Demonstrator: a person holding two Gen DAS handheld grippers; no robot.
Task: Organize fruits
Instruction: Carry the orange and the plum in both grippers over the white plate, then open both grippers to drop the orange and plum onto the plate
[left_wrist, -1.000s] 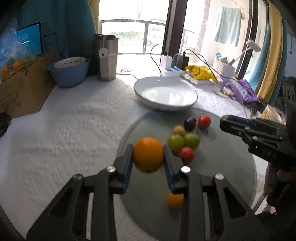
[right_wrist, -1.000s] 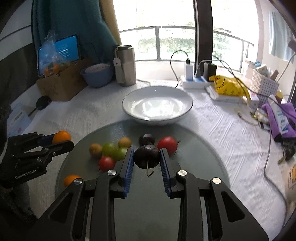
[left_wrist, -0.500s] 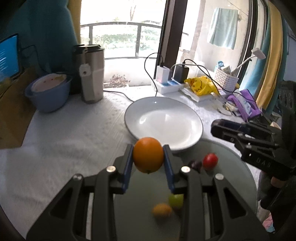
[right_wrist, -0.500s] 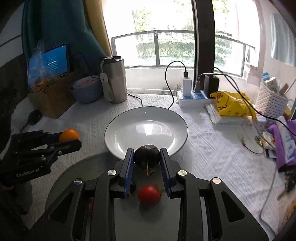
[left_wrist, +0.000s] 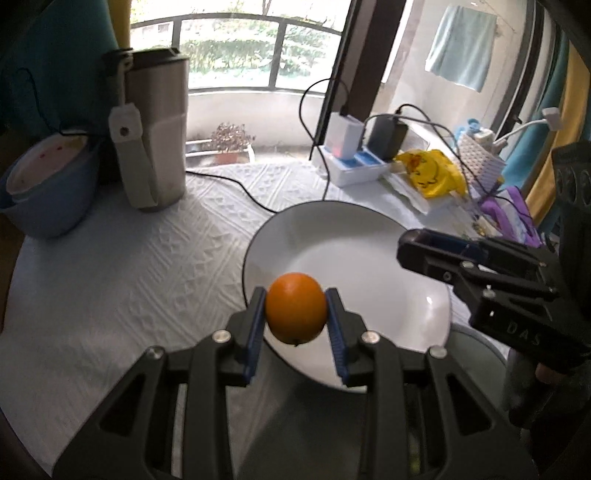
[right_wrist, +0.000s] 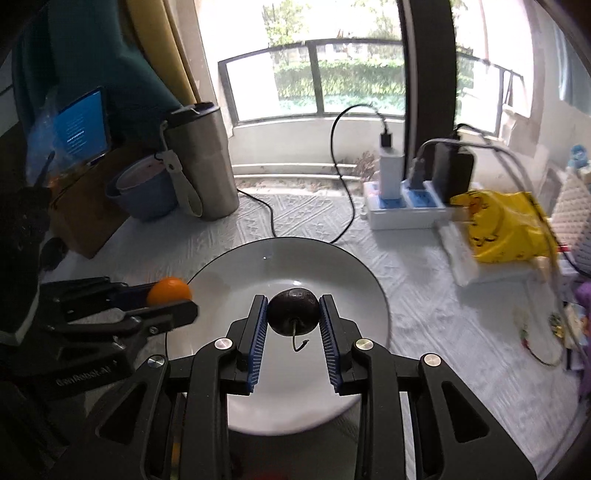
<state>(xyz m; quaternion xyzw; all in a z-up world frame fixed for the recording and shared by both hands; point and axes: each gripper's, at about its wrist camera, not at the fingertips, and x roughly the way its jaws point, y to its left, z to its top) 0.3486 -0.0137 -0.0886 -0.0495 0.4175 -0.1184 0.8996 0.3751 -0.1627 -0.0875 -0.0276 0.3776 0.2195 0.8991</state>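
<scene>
My left gripper (left_wrist: 296, 308) is shut on an orange (left_wrist: 296, 307) and holds it above the near left rim of the white plate (left_wrist: 369, 258). My right gripper (right_wrist: 293, 312) is shut on a dark plum (right_wrist: 293, 311) with a stem and holds it above the middle of the same plate (right_wrist: 332, 273), which has nothing on it. The left gripper with its orange (right_wrist: 170, 290) shows at the plate's left edge in the right wrist view. The right gripper (left_wrist: 421, 249) shows over the plate's right side in the left wrist view. The other fruits are hidden below the grippers.
A steel tumbler (left_wrist: 153, 129) and a blue bowl (left_wrist: 48, 192) stand at the back left. A power strip with chargers (right_wrist: 406, 199), cables, a yellow bag (right_wrist: 506, 225) and a white basket (left_wrist: 480, 155) lie at the back right. A cardboard box (right_wrist: 88, 206) stands left.
Both grippers have moved forward from the glass mat with their fruits and now hang over the white plate. The loose fruits on the mat have dropped out of view.
</scene>
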